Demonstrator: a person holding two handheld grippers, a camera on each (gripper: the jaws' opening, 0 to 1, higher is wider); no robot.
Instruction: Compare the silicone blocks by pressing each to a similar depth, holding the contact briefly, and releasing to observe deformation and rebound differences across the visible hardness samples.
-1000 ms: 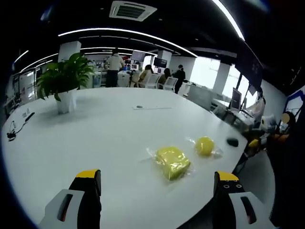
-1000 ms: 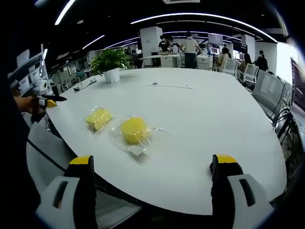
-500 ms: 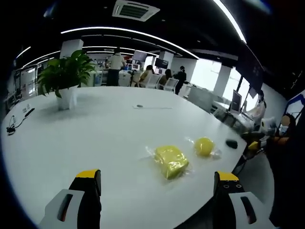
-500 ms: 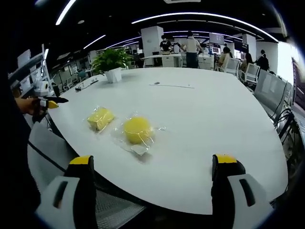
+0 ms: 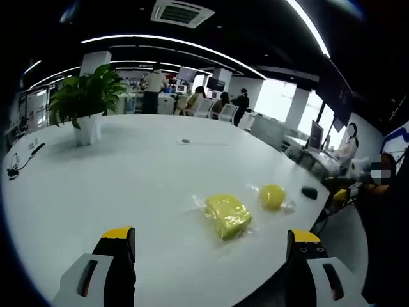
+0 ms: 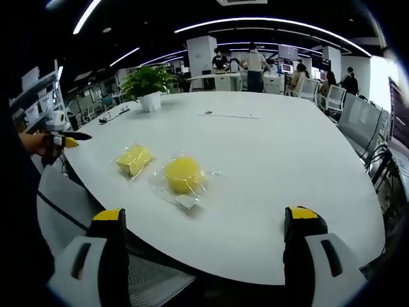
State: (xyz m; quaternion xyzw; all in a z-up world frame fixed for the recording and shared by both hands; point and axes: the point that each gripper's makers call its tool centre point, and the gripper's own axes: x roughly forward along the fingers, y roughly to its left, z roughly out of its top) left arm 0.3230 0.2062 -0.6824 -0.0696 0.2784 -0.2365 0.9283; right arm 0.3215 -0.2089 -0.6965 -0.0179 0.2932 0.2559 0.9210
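Left gripper view: your left gripper (image 5: pixel 211 246) hangs wide open over the white worktop (image 5: pixel 128 179) — the square yellow block (image 5: pixel 226 215) lies just ahead, the round yellow block (image 5: pixel 273 195) beyond-right.

Right gripper view: your right gripper (image 6: pixel 208 227) gapes empty — the round yellow block (image 6: pixel 183 174) sits ahead-left, the square yellow block (image 6: pixel 133 158) farther left.

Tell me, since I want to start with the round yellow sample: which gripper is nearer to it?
Right. The right gripper hangs at the table edge just short of the round yellow sample; for the left gripper it lies beyond the squarish yellow block.
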